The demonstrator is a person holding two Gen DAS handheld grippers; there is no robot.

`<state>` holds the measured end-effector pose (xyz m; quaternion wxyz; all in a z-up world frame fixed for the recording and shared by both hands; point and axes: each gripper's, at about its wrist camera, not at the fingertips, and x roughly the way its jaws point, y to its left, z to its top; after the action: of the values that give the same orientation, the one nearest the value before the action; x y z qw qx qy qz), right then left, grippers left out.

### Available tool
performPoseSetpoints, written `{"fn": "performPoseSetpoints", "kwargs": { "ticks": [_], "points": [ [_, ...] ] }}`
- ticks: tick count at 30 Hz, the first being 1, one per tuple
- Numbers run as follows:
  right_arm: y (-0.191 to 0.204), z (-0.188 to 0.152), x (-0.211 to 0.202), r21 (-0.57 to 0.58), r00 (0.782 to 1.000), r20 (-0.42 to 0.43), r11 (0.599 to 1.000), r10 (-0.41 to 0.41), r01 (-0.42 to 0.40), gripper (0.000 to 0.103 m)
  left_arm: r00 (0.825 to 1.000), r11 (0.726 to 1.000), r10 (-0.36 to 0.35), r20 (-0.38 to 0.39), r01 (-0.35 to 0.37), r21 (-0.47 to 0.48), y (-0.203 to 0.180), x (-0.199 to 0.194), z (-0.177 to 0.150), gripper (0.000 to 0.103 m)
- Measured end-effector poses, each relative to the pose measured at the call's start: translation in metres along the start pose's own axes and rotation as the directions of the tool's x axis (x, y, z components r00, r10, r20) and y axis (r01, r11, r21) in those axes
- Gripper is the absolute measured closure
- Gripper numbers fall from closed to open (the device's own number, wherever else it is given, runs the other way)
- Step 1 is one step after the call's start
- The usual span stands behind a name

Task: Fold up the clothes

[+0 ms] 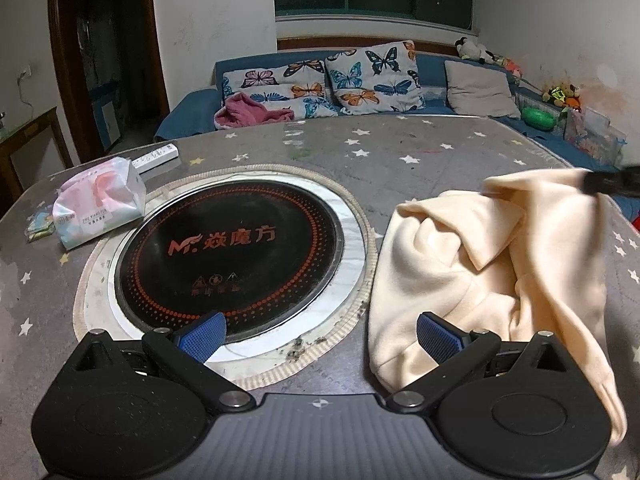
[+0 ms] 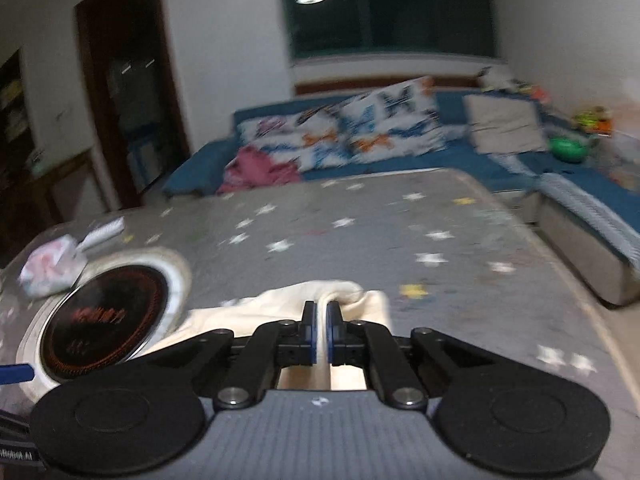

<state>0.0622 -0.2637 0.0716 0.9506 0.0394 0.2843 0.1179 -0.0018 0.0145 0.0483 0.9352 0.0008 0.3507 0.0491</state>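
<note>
Two tools on this one, and only one is doing anything. The right tool [image 2: 320, 316] is clenched on a pinch of the cream garment [image 1: 472, 276]: in its own view the blue pads sit nearly together with a fold of the fabric bunched between them at the far edge of the cloth. In the left view you can see that same tool as a dark blur at the garment's far right corner, with the cloth pulled up into a peak there.

The left tool [image 1: 320, 330] is released, jaws wide, nothing between them. It hangs just over the near edge of the worktop [image 1: 400, 152], with the round black cooktop [image 1: 230, 248] ahead on its left and the garment ahead on its right. The garment's near hem lies just beside the right-hand pad [image 1: 438, 334], maybe brushing it, I can't say for sure.

The garment is still a crumpled heap on the starry cloth, right of the cooktop and just touching its pale rim. As far as a heap has a long axis, it runs from the near hem by the left tool away and rightward to the pinched corner. So my read: the left hand is the nearer one for that near hem, and it needs to shift right to catch it. Folding proper hasn't started.

A tissue pack [image 1: 100, 204] and a white remote [image 1: 156, 158] sit well clear on the far left.
</note>
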Motion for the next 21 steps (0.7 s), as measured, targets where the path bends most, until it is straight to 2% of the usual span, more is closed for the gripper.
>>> {"fn": "performPoseSetpoints", "kwargs": {
  "ticks": [4, 6, 8, 10, 13, 18, 21],
  "points": [
    [-0.030, -0.022, -0.039, 0.049, 0.984, 0.028, 0.983, -0.176, 0.174, 0.099, 0.999, 0.999, -0.021, 0.032, 0.021, 0.026, -0.008, -0.002, 0.008, 0.001],
    [-0.044, -0.031, -0.047, 0.085, 0.976, 0.012, 0.973, -0.216, 0.214, 0.095, 0.999, 0.998, -0.037, 0.039, 0.035, 0.051, -0.015, 0.000, 0.013, 0.003],
    [-0.056, -0.039, -0.055, 0.116, 0.969, 0.001, 0.963, -0.247, 0.245, 0.090, 0.998, 0.996, -0.053, 0.046, 0.049, 0.077, -0.021, 0.002, 0.018, 0.009],
    [-0.062, -0.044, -0.063, 0.130, 0.964, 0.015, 0.956, -0.267, 0.263, 0.071, 0.996, 0.993, -0.070, 0.051, 0.065, 0.099, -0.027, 0.006, 0.024, 0.013],
    [-0.064, -0.045, -0.067, 0.129, 0.976, 0.032, 0.970, -0.213, 0.208, 0.061, 0.993, 0.986, -0.109, 0.047, 0.102, 0.130, -0.038, 0.016, 0.033, 0.014],
    [-0.050, -0.049, -0.056, 0.092, 0.995, -0.007, 0.991, -0.100, 0.100, 0.046, 0.984, 0.970, -0.177, 0.022, 0.171, 0.173, -0.058, 0.039, 0.047, 0.014],
    [-0.039, -0.054, -0.047, 0.064, 0.998, -0.033, 0.996, -0.059, 0.061, 0.046, 0.983, 0.967, -0.186, 0.003, 0.183, 0.175, -0.068, 0.056, 0.053, 0.016]
  ]
}}
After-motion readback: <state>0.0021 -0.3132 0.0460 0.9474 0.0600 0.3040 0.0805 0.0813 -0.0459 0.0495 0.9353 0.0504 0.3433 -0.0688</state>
